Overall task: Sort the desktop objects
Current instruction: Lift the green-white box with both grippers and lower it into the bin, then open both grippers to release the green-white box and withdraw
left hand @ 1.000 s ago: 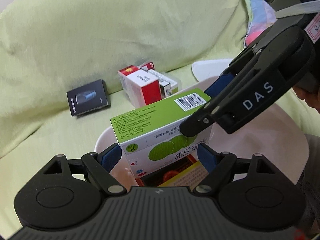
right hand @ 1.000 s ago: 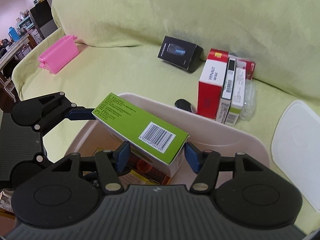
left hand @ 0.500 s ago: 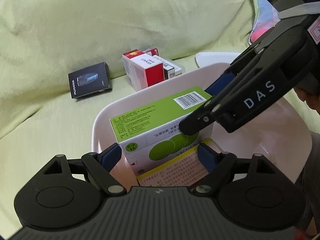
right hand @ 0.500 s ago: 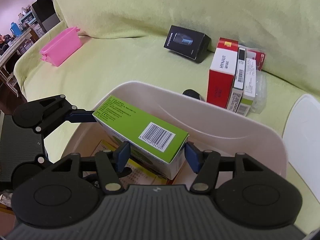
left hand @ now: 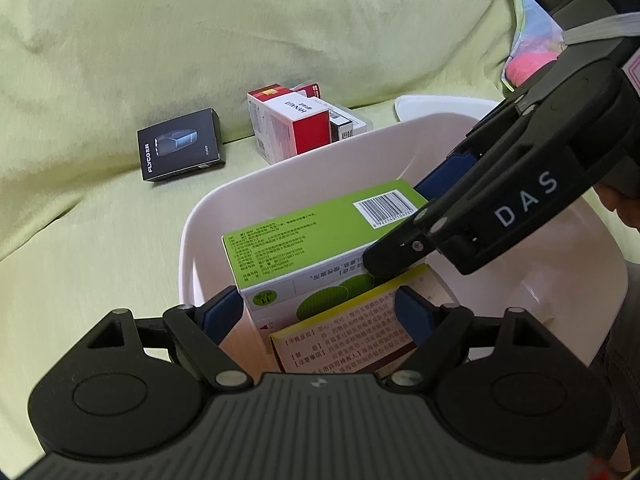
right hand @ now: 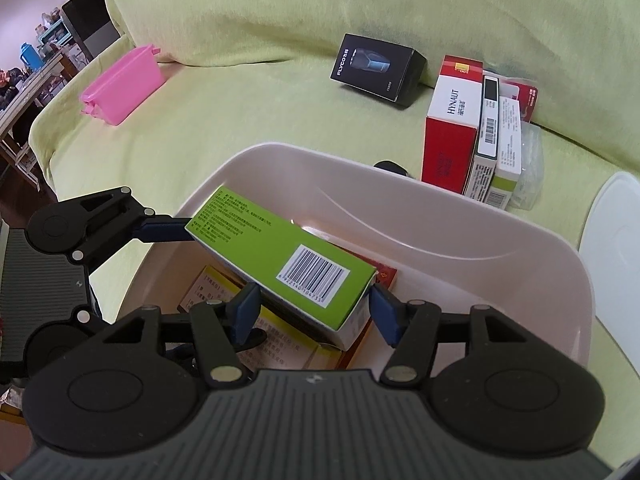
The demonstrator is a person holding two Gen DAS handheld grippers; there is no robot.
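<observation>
Holding the green box (right hand: 288,264) between us, we had our right gripper (right hand: 314,310) set about its barcode end, blue pads close to both sides but a sliver of gap showing at the right pad, so we could not tell whether it truly pinched. Our left gripper (left hand: 318,308) stood at the far end, jaws spread about as wide as the box, and contact there was just as unclear. The box hung tilted inside the pale bin (right hand: 460,248), above the yellow leaflet box (left hand: 352,340) lying on its floor. We judged the good move was to lower it level, settle it beside the packs already there, then spread both jaws together. At twelve o'clock beyond the rim stood the red-and-white boxes (right hand: 452,128), at eleven the black box (right hand: 376,68), at ten the pink case (right hand: 120,88), at three the white lid (right hand: 612,236).
</observation>
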